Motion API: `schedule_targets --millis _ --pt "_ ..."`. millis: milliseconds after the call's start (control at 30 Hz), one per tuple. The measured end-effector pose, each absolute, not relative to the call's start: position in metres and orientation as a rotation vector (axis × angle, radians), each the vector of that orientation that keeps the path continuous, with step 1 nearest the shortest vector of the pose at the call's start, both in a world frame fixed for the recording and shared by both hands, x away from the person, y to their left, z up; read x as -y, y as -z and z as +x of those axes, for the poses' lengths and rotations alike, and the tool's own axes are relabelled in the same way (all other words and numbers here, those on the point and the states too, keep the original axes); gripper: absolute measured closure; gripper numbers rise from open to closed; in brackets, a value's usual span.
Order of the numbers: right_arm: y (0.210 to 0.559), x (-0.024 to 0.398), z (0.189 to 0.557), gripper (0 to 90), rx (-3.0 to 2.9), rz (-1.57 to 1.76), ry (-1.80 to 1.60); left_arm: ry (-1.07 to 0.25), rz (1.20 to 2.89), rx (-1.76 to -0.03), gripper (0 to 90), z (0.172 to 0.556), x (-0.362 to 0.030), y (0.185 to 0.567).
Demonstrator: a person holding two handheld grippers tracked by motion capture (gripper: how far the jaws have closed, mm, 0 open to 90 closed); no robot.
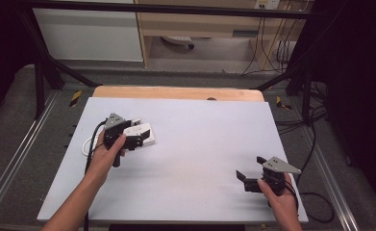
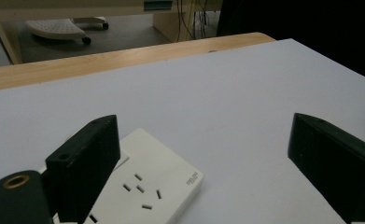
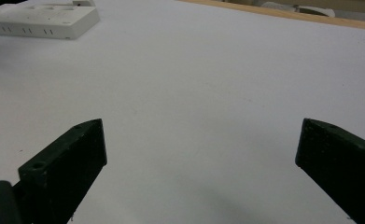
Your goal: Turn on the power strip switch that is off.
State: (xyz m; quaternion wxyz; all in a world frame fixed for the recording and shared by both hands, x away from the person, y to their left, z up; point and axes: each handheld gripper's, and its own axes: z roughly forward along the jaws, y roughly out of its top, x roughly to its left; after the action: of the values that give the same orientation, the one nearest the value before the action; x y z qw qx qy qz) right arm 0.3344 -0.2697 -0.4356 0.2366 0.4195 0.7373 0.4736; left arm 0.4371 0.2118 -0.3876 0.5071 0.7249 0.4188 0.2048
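A white power strip (image 1: 147,131) lies flat on the left part of the white table top (image 1: 200,144), its sockets facing up. My left gripper (image 1: 138,133) hovers right over it, open. In the left gripper view the power strip (image 2: 147,184) lies under and beside the left jaw, and the left gripper (image 2: 203,135) holds nothing. My right gripper (image 1: 249,167) stands open low over the front right of the table, pointing left. In the right gripper view the right gripper (image 3: 199,135) has bare table between its jaws, and the power strip (image 3: 40,21) lies far off at the top left.
The strip's white cable (image 1: 86,145) loops toward the table's left edge. A wooden edge (image 1: 176,92) runs along the far side. Black frame legs (image 1: 40,82) and floor cables (image 1: 315,144) stand around the table, with a wooden cabinet (image 1: 195,24) behind.
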Motion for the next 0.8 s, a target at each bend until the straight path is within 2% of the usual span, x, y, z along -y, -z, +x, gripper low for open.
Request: schedule_targets --millis 800 --pt "0.436 0.269 0.334 2.3 -2.023 1.16 -1.292 -0.496 1.709 -1.007 8.5 0.388 -0.252 0.381"
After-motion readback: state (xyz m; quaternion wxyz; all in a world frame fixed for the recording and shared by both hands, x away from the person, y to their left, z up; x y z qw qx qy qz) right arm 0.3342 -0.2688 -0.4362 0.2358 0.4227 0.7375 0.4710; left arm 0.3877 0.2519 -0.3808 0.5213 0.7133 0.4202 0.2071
